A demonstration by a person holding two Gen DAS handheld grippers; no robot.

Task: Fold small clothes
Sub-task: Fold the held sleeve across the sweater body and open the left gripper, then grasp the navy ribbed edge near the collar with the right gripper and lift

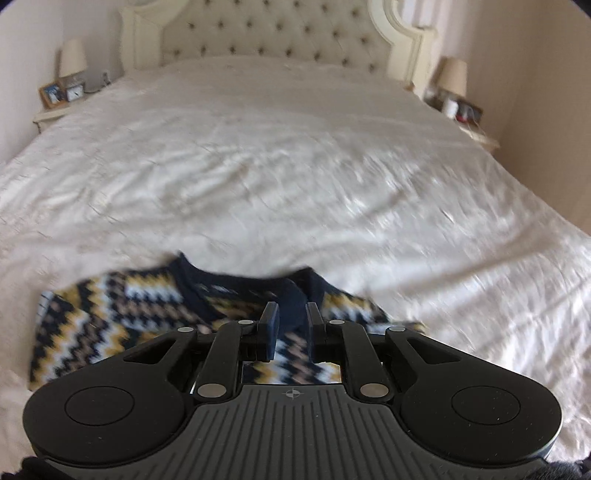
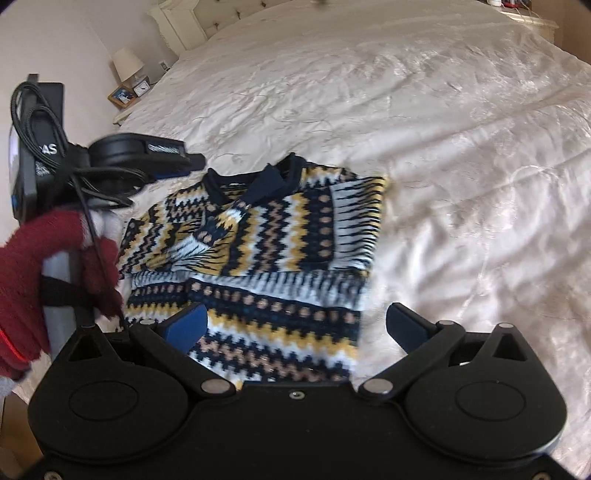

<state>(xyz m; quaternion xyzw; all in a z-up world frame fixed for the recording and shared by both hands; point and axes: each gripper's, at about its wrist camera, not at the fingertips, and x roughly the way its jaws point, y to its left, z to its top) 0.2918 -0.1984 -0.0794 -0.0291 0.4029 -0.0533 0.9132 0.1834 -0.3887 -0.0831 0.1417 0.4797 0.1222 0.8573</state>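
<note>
On the left gripper (image 2: 195, 162), only "AS" reads.

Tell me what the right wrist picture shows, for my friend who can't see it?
A half-folded zigzag sweater lies on a cream bedspread. The right tongs stand open above its near edge. At left, a red-gloved hand holds the other tongs.

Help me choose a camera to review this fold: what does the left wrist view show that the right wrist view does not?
Only the left wrist view shows the whole tufted headboard, the lamp on the far-side nightstand, and the left gripper nearly shut, seen from behind.

Only the right wrist view shows the right gripper wide open, the gloved hand, and both sleeves folded across the sweater.

Both show the patterned sweater, the white bedspread and the picture frame.
</note>
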